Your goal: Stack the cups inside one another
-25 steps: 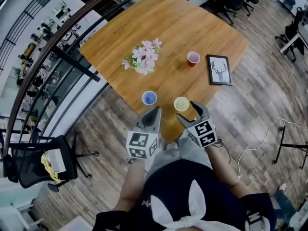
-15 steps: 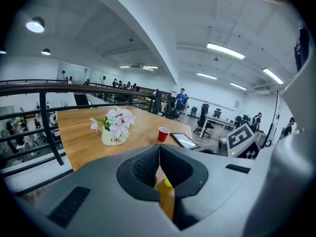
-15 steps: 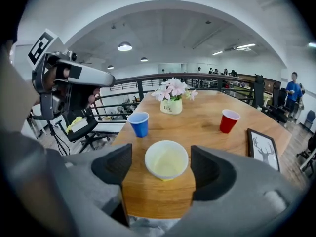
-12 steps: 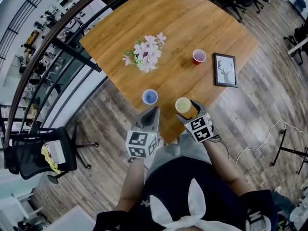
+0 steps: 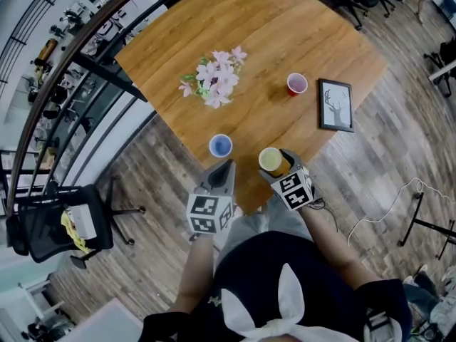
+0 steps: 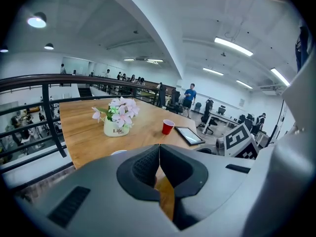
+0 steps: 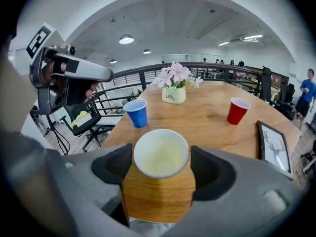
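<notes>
A yellow cup [image 7: 161, 154] stands upright near the front edge of the wooden table [image 5: 263, 27]. My right gripper [image 7: 161, 168] is open, one jaw on each side of the cup. Its jaws have just been opening, and the pads do not press the cup. A blue cup [image 5: 220, 146] stands to the left and a red cup [image 5: 296, 84] farther back. The left gripper [image 5: 227, 168] hangs shut and empty just off the table's front edge, below the blue cup.
A white pot of pink flowers [image 5: 214, 84] sits mid-table. A framed deer picture [image 5: 336, 105] lies flat at the right, by the red cup. A black railing [image 5: 85, 55] runs along the table's left side. An office chair [image 5: 60, 226] stands on the floor.
The right gripper has come down and forward, so its jaws now flank the yellow cup. The left gripper has sunk a little. No cup has moved.
</notes>
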A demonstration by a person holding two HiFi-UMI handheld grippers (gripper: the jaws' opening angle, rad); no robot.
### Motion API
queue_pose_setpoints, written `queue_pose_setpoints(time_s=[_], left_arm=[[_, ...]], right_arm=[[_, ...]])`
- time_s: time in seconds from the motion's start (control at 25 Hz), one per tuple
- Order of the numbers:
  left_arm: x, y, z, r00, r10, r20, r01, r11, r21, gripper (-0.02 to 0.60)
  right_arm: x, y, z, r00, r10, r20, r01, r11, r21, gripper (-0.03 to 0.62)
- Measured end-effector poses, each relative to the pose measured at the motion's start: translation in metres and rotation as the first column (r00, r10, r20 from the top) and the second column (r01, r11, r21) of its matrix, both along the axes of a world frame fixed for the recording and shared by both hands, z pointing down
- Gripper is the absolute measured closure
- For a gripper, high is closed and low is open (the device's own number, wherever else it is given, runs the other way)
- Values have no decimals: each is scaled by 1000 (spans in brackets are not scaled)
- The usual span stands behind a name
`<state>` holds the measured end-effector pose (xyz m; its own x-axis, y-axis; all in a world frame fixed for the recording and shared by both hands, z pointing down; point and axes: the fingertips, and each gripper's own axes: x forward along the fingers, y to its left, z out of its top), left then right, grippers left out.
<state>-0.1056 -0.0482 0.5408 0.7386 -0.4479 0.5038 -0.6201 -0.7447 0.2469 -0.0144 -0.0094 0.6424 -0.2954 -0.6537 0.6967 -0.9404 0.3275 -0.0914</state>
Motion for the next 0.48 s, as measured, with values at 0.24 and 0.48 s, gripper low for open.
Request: queue_pose_setpoints(time_s=[0.24,0.48], left_arm=[[0,-4,3,1000,-6,3,6,1000,-10,563],[2,-7,4,1000,-1,6,1,1000,-14,563]], right_arm=[[6,-2,0,998,-34,-52,34,999,12,256],[10,-3,-3,998,-39,-49,40,999,14,258]])
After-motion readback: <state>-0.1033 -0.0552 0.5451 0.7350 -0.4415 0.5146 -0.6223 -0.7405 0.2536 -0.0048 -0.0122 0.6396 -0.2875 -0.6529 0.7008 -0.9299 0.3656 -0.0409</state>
